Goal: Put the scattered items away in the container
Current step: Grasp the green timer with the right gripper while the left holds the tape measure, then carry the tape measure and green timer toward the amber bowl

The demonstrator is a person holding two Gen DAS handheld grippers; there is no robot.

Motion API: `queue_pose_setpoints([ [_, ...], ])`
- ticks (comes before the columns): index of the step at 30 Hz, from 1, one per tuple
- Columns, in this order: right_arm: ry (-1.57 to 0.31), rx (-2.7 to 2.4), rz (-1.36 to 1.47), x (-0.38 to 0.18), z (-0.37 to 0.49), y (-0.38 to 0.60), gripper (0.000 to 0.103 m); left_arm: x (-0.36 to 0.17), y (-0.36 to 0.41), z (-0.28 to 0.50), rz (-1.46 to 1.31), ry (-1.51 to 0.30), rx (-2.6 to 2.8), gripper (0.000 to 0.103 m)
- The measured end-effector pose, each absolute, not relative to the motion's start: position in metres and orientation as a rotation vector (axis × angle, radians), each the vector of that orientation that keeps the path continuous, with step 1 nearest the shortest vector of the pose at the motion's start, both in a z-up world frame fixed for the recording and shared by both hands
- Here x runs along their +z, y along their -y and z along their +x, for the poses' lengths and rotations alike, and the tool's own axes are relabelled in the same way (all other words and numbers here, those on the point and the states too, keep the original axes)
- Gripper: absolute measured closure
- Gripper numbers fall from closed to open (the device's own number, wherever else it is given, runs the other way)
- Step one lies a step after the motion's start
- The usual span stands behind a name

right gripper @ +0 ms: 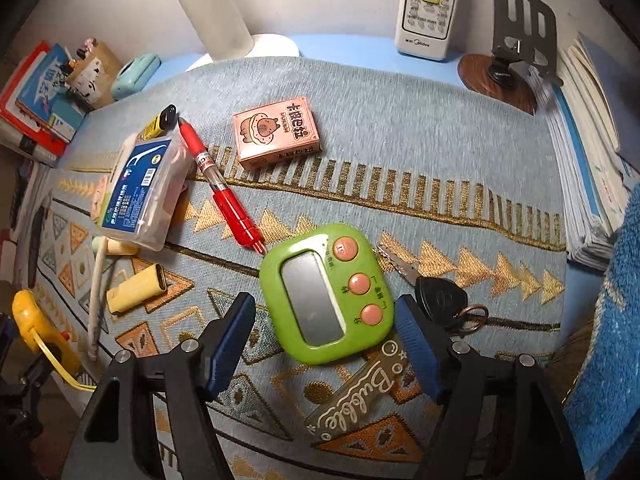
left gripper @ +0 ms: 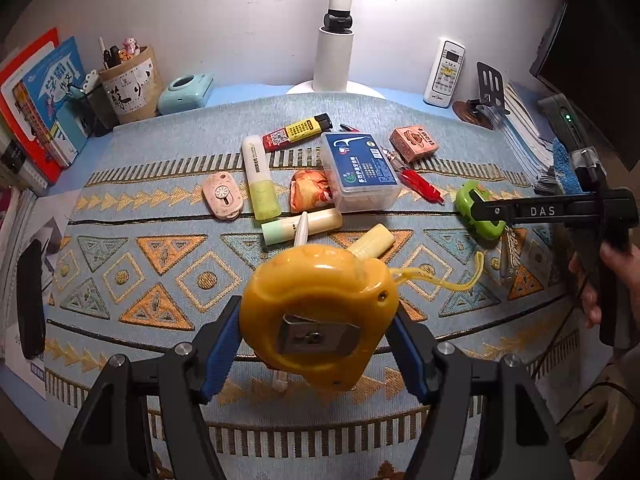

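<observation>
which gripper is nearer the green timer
Right. The right gripper straddles the green timer, open jaws on either side. The left gripper, clamped on the yellow tape measure, is farther off.

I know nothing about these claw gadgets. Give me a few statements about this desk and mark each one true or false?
1. The left claw grips a yellow tape measure. True.
2. The right claw has lifted the green timer off the cloth. False: its fingers are apart on either side, and the timer lies on the cloth.
3. A red pen lies beside the clear plastic box. True.
4. The pink card box is stacked on the timer. False: it lies apart, farther back.
</observation>
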State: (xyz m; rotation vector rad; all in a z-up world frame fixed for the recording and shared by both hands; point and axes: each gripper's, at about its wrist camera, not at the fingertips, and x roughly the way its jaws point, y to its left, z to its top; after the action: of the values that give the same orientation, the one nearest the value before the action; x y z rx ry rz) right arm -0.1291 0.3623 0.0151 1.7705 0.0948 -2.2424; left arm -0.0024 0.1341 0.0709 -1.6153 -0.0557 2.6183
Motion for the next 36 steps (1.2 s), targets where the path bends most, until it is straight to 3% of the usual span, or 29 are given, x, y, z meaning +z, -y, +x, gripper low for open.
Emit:
queue_pose_setpoints([
  [13, -0.246, -2.218, 1.771, -0.009, -0.129, -0.353, 0.027, 0.067, -0.128, -0.013, -1.607, 0.069, 2.603, 0.037],
  [16, -0.319, -2.245, 1.755, -0.01, -0.124, -0.351, 0.031, 0.068, -0.13, -0.012, -1.607, 0.061, 2.599, 0.037],
  [36, 0.271, -2.412, 1.599, 0.114, -0.048, -0.422, 0.035, 0.12, -0.194, -0.016, -1.413, -0.097, 2.538, 0.037],
])
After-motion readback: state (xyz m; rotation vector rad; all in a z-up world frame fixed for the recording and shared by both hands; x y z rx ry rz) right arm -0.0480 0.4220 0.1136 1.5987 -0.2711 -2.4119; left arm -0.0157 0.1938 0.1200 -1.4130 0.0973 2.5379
